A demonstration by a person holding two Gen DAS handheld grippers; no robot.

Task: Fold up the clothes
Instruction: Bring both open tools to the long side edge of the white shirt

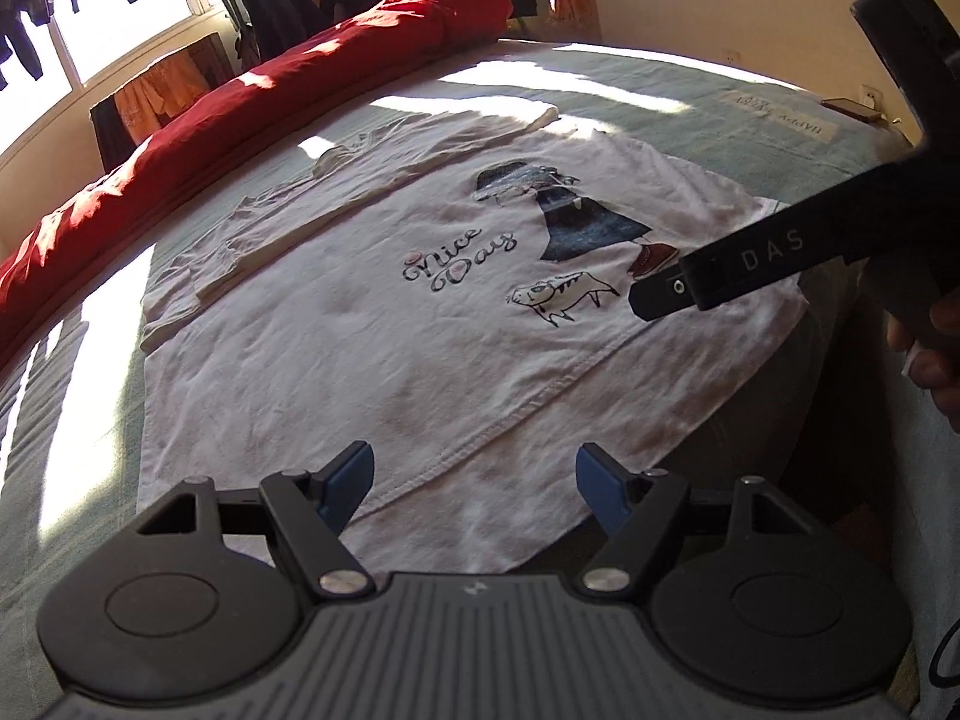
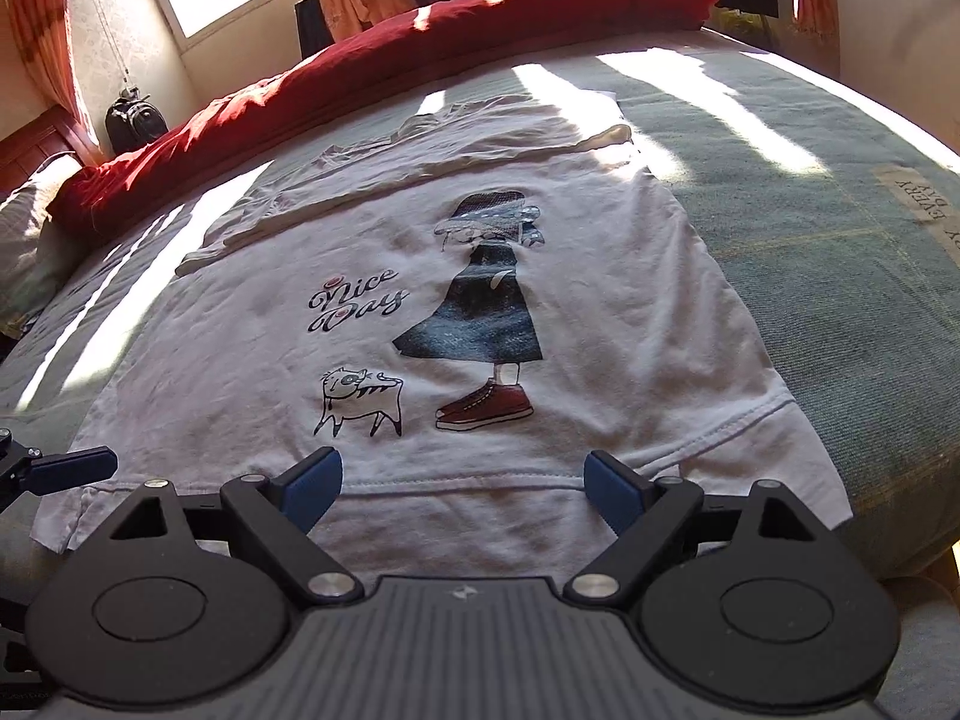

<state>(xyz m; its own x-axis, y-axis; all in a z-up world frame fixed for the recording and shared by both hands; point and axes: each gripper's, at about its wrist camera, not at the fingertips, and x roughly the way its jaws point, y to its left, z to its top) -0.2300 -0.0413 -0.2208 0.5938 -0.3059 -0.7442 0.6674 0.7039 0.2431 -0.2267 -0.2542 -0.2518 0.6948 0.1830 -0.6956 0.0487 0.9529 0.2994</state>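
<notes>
A white T-shirt with a "Nice Day" print, a girl and a cat lies flat on the grey-green bedspread. Its far side and sleeve are folded inward over the body. The hem lies nearest me. My left gripper hovers open over the hem's left part, blue pads wide apart and nothing pinched. My right gripper is open above the hem's middle, cloth beneath but not gripped. In the left wrist view the right gripper reaches in from the right, held by a hand. One left finger shows at the left edge.
A red duvet is bunched along the bed's far side. Clothes hang by the window. A phone lies near the bed's far right corner. A black bag stands by the wall, and a pillow lies at the left.
</notes>
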